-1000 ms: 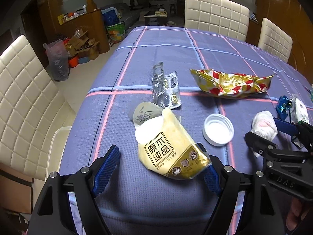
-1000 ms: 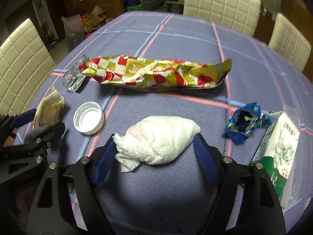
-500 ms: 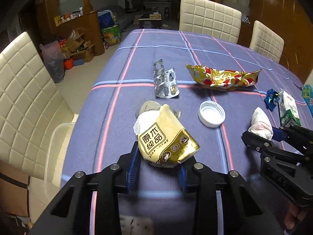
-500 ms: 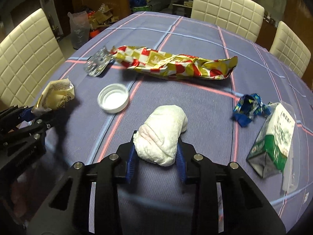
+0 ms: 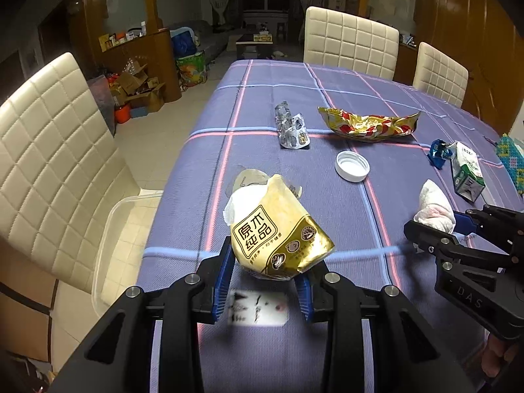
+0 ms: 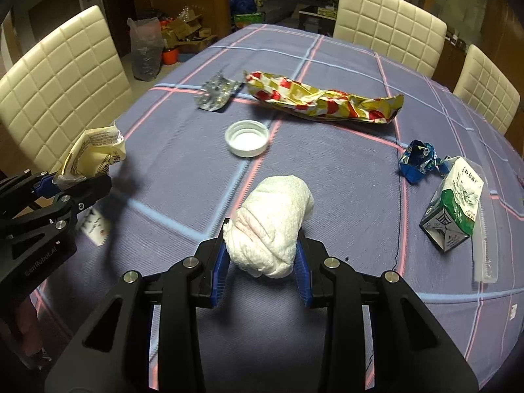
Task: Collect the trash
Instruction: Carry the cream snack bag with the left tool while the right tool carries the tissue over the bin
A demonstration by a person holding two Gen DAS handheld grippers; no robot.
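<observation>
Now both of your grippers have something in them, where a second ago their jaws stood wide around trash that lay flat on the purple plaid tablecloth (image 5: 294, 104). At the lower middle of the left wrist view, your left gripper (image 5: 266, 273) has just been closing and now pinches the gold crumpled snack packet with black characters (image 5: 278, 232), lifted clear of the cloth. In the right wrist view, your right gripper (image 6: 261, 268) has likewise just been closing, and it squeezes the white wadded paper towel (image 6: 271, 226) at the lower middle of the frame. Two pieces look ready to carry off. To the upper right of the towel, the white round bottle cap (image 6: 247, 138), silver blister pack (image 6: 216, 95), long red-and-gold foil wrapper (image 6: 324, 101), blue crumpled wrapper (image 6: 419, 160) and green-and-white carton (image 6: 453, 206) are uncollected.
</observation>
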